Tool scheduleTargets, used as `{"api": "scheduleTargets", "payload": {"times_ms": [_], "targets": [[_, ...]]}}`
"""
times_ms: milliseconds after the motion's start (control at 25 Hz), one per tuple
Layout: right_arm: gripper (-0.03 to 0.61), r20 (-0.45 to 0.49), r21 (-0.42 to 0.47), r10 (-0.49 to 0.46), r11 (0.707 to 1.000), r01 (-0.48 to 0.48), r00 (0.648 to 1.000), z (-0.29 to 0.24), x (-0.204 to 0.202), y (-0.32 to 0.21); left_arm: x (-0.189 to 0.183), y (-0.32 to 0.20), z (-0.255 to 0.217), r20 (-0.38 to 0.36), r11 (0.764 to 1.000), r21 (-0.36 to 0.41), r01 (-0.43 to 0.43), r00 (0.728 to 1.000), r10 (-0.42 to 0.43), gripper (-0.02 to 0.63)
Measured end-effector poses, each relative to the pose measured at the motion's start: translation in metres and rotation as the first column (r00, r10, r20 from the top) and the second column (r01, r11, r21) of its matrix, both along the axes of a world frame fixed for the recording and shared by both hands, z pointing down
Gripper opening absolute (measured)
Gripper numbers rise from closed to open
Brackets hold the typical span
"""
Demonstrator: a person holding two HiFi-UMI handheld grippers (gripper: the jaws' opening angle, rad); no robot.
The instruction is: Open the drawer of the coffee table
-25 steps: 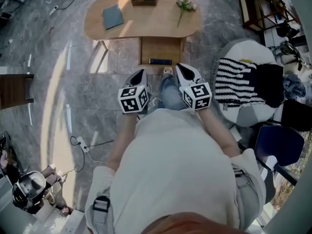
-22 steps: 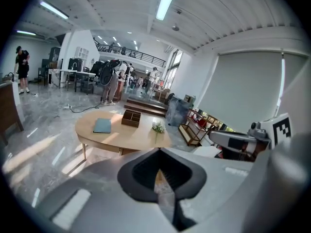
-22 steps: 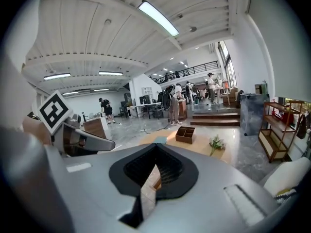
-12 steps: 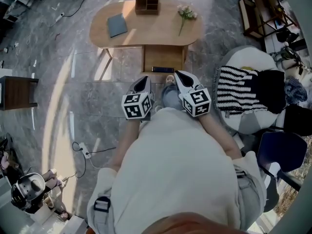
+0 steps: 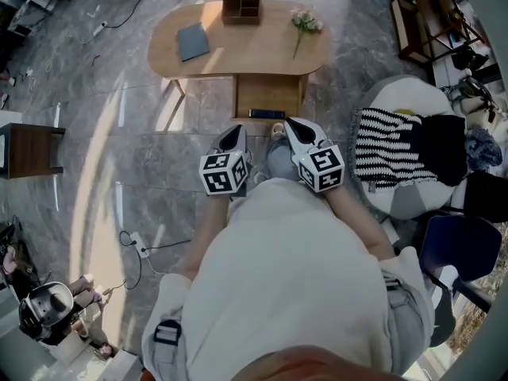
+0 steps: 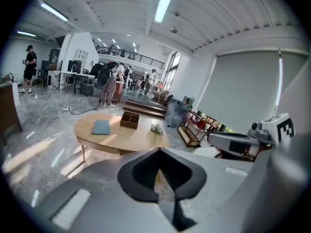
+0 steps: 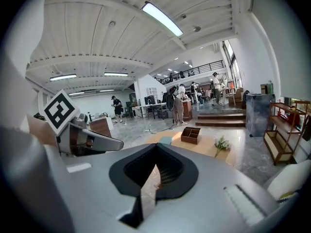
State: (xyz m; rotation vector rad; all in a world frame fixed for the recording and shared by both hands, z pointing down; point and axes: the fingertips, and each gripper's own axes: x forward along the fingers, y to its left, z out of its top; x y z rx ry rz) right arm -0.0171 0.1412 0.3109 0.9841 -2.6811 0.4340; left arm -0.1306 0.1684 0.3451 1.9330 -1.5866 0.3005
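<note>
While the drawer [image 5: 268, 94] sits under the bench [image 5: 246, 50], dark handle [image 5: 266, 113] facing me, I cannot tell whether it is pulled out or shut. My left hand-held gripper [image 5: 232, 132] and right hand-held gripper [image 5: 292, 125] hover closed and empty, well short; that handle looks the only grip, taken squarely.

Glossy grey marble floor [image 5: 95, 78] all round. A dark wooden side table [image 5: 28, 145] at nine o'clock, a wooden shelf rack [image 5: 421, 18] at one, possibly a white beanbag [image 5: 401, 92] at three. Strip light [image 6: 164, 4] overhead.
</note>
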Motion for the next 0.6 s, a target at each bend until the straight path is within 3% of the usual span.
{"api": "scheduleTargets", "payload": {"times_ms": [600], "targets": [[-0.002, 0.002, -0.004, -0.002, 1.0, 0.002, 1.0, 0.0043, -0.0075, -0.0052, -0.0096, -0.0009, 0.0084, 0.004, 1.0, -0.017, 0.007, 1.0, -0.007, -0.003]]}}
